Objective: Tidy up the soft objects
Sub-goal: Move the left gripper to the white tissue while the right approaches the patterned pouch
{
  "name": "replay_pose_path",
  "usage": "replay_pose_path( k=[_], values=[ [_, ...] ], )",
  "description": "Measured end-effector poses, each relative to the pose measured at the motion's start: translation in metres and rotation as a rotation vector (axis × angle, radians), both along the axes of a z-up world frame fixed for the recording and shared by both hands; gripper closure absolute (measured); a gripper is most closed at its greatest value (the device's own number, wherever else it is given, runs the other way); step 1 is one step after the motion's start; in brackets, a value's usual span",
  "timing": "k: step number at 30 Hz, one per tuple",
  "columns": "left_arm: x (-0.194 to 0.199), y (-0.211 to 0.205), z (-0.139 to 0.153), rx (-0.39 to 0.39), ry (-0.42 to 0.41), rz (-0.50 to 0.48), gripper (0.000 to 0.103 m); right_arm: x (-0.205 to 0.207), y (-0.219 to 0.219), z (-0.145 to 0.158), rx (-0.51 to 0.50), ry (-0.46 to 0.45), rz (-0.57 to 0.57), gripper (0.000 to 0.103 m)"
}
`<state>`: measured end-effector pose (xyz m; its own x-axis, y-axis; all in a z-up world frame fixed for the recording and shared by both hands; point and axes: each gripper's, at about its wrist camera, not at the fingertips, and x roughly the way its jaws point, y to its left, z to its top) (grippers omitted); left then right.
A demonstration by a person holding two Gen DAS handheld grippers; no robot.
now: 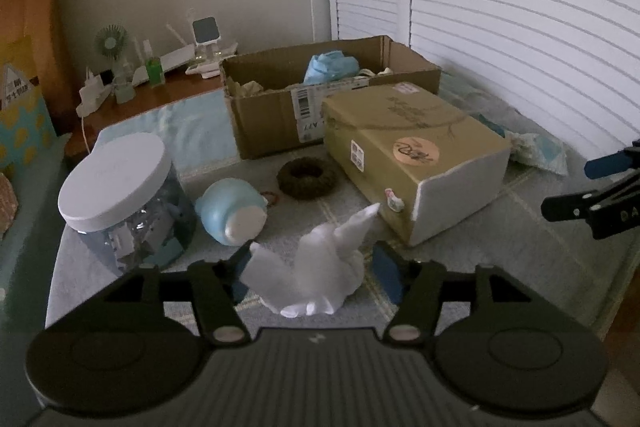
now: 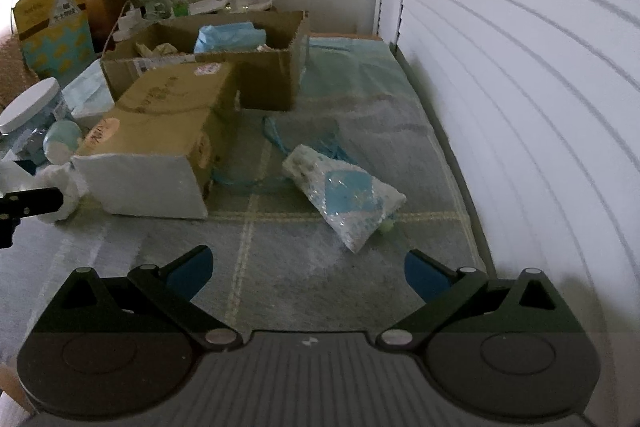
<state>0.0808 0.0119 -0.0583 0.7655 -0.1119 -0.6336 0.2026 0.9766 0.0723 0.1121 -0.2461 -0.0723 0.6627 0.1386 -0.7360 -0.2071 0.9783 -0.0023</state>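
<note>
My left gripper (image 1: 314, 273) jaws pinch the white crumpled soft cloth (image 1: 316, 267) on the pale checked mat (image 1: 304, 219) beside the closed tan cardboard box (image 1: 412, 151), right gripper (image 2: 308, 273) jaws spread wide near the blue-and-white plastic-wrapped soft pack (image 2: 344, 195).

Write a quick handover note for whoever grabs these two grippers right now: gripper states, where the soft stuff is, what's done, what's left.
Left gripper: jaws around the white cloth on the bed; firm grip cannot be confirmed.
Right gripper: open, empty, hovering short of the blue-patterned soft pack.
Open cardboard box already holds a light blue bundle and some pale items.
Still out: white cloth, soft pack, dark woven ring.
Probably next: move the cloth to the open box, then fetch the pack.
</note>
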Motion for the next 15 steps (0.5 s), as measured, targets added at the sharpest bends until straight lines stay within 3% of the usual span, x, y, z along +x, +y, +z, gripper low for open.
replay_pose_path(
  k=[9,11,15],
  values=[
    [0.0,0.004,-0.004,0.014,0.015,0.008,0.04,0.006,-0.002,-0.016,-0.026,-0.002,-0.006,0.0],
    [-0.001,0.004,-0.005,0.016,0.02,0.004,0.032,0.008,-0.002,-0.017,-0.026,-0.012,-0.005,0.0],
    [-0.004,0.004,-0.005,0.023,0.019,0.001,0.029,0.013,0.0,-0.018,-0.021,-0.038,-0.012,0.0]
  ],
)
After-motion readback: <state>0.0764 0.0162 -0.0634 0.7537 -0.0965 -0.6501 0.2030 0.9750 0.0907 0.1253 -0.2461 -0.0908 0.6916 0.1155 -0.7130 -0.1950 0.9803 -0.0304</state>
